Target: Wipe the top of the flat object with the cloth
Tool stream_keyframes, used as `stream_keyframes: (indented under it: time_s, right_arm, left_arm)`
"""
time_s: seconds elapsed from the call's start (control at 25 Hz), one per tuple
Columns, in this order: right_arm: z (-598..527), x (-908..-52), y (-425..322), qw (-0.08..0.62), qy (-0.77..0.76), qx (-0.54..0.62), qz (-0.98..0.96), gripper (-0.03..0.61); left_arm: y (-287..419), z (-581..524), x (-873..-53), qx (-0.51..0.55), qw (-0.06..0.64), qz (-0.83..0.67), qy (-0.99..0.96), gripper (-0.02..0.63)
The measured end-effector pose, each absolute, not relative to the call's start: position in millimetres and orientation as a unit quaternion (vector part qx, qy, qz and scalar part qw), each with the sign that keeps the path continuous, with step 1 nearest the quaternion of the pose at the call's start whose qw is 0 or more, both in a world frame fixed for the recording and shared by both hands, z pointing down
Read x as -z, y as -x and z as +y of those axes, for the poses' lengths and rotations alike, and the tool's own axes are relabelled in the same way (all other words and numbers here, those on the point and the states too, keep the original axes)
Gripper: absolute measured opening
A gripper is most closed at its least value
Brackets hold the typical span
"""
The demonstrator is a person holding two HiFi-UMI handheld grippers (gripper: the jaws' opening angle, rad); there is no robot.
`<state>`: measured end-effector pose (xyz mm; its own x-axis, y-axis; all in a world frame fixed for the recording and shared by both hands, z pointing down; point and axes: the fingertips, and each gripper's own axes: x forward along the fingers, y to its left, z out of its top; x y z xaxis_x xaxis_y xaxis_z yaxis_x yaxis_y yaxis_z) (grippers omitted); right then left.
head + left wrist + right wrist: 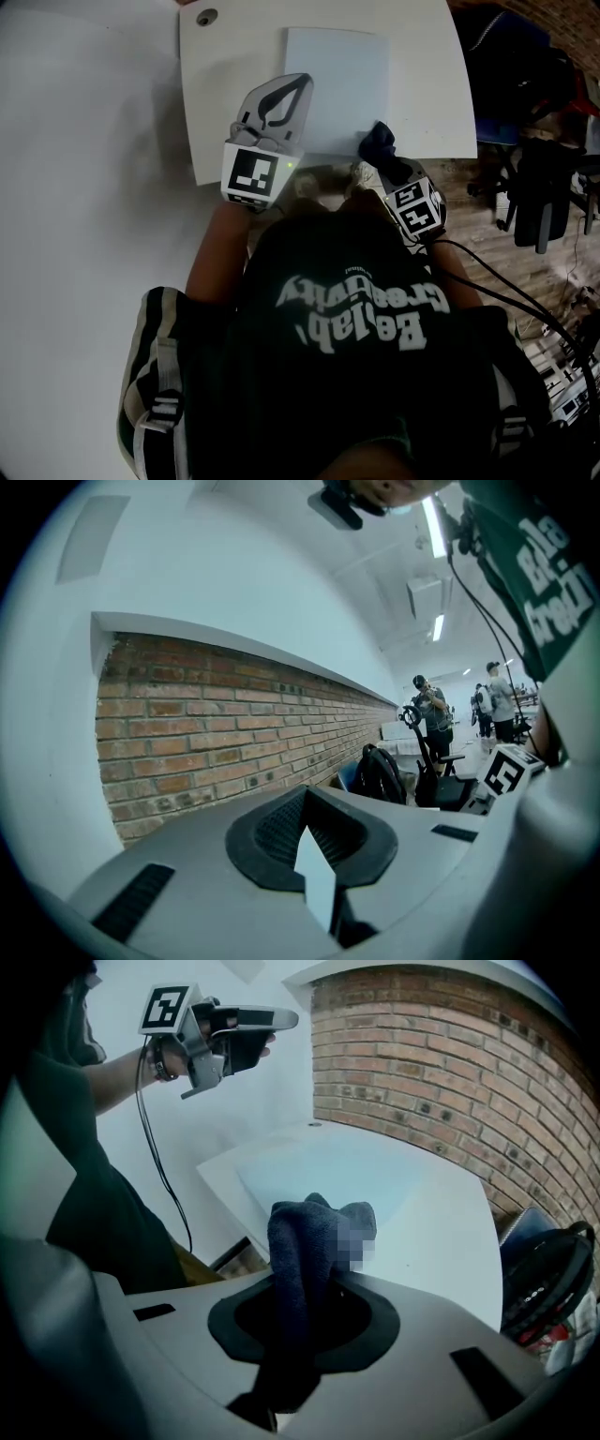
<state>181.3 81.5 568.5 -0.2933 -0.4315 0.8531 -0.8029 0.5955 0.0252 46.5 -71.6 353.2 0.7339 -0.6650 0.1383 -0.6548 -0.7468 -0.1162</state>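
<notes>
My left gripper (298, 82) hangs clenched on nothing above the white tabletop (225, 84). The pale blue flat rectangular panel (337, 84) lies toward the tabletop's near edge, its near corners partly covered. At the panel's near right corner my right gripper (386, 161) clamps the dark blue cloth (379, 141), which buries its fingertips.

The person wears a dark green T-shirt (356, 375) with white lettering, and striped dark-and-cream fabric (150, 375) with buckled straps shows at the shoulders. The left gripper (286, 94) has a pale grey shell, a black-and-white marker cube (251, 175) and a small green light (292, 166). The right gripper (389, 164) carries a similar cube (417, 208), and black cables (506, 300) trail from it.
</notes>
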Motion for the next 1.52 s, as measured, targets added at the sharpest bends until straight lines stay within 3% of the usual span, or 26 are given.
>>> stream_keyframes:
  time_s: [0.4, 1.52]
  right_arm:
    - [82, -576, -164, 0.420, -0.374, -0.246, -0.789, 0.058]
    - [2, -561, -195, 0.441, -0.459, -0.155, -0.755, 0.058]
  left_arm:
    - [-40, -75, -355, 0.090, 0.028, 0.359, 0.929, 0.000]
    - [-20, -89, -352, 0.085, 0.023, 0.402, 0.912, -0.001]
